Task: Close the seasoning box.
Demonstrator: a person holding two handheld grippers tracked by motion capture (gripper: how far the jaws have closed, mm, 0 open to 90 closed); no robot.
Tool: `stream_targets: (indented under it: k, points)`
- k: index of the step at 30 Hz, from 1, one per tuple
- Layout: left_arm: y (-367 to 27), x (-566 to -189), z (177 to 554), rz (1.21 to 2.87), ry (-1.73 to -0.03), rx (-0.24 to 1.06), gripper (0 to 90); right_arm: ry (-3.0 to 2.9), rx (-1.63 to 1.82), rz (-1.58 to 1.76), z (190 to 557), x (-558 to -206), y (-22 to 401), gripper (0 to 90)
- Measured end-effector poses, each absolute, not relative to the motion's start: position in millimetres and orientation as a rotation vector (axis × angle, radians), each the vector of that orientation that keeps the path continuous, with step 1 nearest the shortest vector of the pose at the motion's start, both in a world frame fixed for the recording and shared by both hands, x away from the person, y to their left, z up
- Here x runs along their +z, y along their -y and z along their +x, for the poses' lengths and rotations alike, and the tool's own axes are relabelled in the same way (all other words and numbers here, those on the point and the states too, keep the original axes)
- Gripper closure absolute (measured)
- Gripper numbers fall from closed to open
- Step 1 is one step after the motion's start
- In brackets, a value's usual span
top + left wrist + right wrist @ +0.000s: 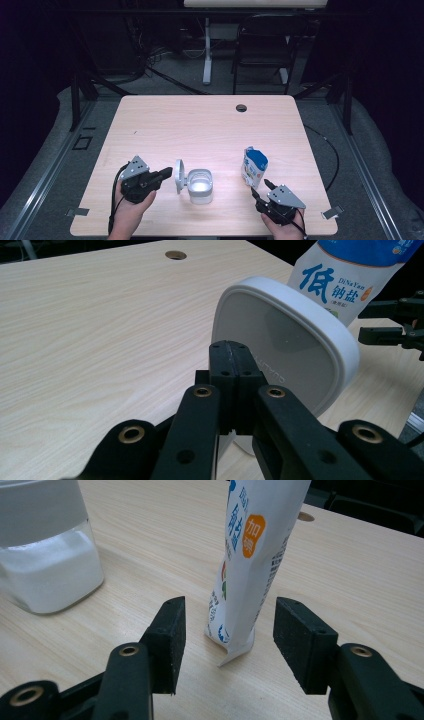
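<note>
Just beside a glossy pouch (pixel 250 555), the right tool (pixel 227 645) gapes (left tool (pixel 231 352) shut).

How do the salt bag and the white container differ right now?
The salt bag is a tall, thin printed pouch in blue and white; the white container is squat and boxy, its clear lower part showing white powder. The salt bag stands between the open right gripper, untouched; the white container's lid is flipped up, with the shut left gripper against it. Both stand upright on the table.
</note>
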State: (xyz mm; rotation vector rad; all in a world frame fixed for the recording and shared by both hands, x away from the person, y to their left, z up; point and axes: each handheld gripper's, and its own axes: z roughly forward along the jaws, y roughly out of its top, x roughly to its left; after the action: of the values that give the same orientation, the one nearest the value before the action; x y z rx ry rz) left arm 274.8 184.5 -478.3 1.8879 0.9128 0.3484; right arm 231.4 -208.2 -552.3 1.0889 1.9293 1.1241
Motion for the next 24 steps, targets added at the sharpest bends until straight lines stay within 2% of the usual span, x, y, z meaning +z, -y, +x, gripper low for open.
stream_targets:
  k: [24]
  points:
    - [-154.3,-475.7,281.0,1.934,-0.856,0.334,90.0,-1.876,1.133,1.140,225.9,-557.1,218.5,46.3]
